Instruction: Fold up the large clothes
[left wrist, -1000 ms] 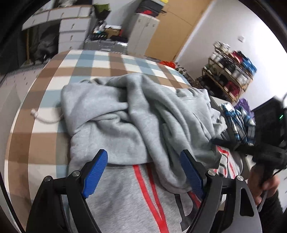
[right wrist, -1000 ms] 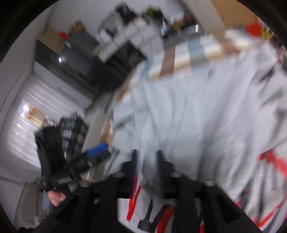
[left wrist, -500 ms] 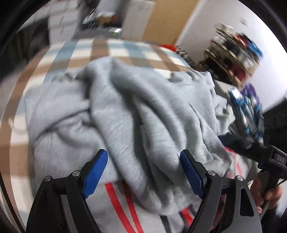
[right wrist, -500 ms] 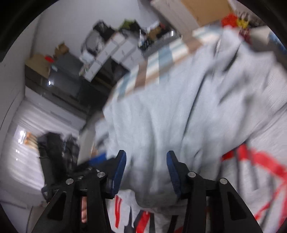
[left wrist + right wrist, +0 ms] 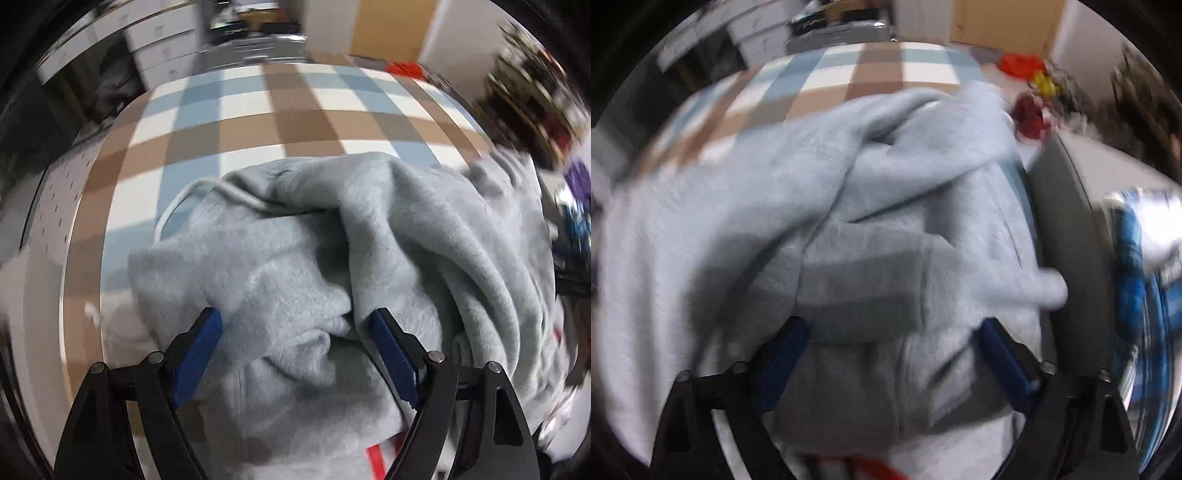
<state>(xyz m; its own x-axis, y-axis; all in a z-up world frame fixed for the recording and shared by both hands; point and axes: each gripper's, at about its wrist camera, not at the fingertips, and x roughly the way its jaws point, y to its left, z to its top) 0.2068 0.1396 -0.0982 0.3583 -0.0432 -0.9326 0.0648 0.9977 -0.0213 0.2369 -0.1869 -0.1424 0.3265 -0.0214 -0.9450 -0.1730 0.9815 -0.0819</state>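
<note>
Two claws in play, both pointing steeply down at the same grey hoodie (image 5: pixel 369 258), which is lying bunched up on the checked bedspread (image 5: pixel 258 122).

Orientation first: in the left wrist view the hoodie's long axis runs from the near bottom edge, where a bit of the red print (image 5: pixel 375 456) peeks out, up and away toward the far side of the bed. The hood end with the white drawstring (image 5: pixel 177 206) is at the far left, and the cord loops out onto the bedspread there. A thick fold runs diagonally down from the far right toward my left claw (image 5: pixel 295 332). In the right wrist view it's one big rumpled heap, with a sleeve-like fold (image 5: pixel 923 122) draped across the top; everything is motion-blurred, so I can't make out finer detail.

Left claw: jaws well apart, blue pads on either side of a fabric ridge, not squeezing it. Right claw (image 5: pixel 890 339): jaws have just been opening and now stand wide, with hoodie fabric bulging between the pads but not pinched.

Versus a second ago: the right claw was nearly closed on a pinch of grey fabric and has let it go. Both cameras sit closer over the hoodie, tilted more downward. From the left wrist, the red stripes that filled the bottom are now mostly covered by grey fabric, and the hand holding the other claw, seen at the right edge earlier, is out of frame.
</note>
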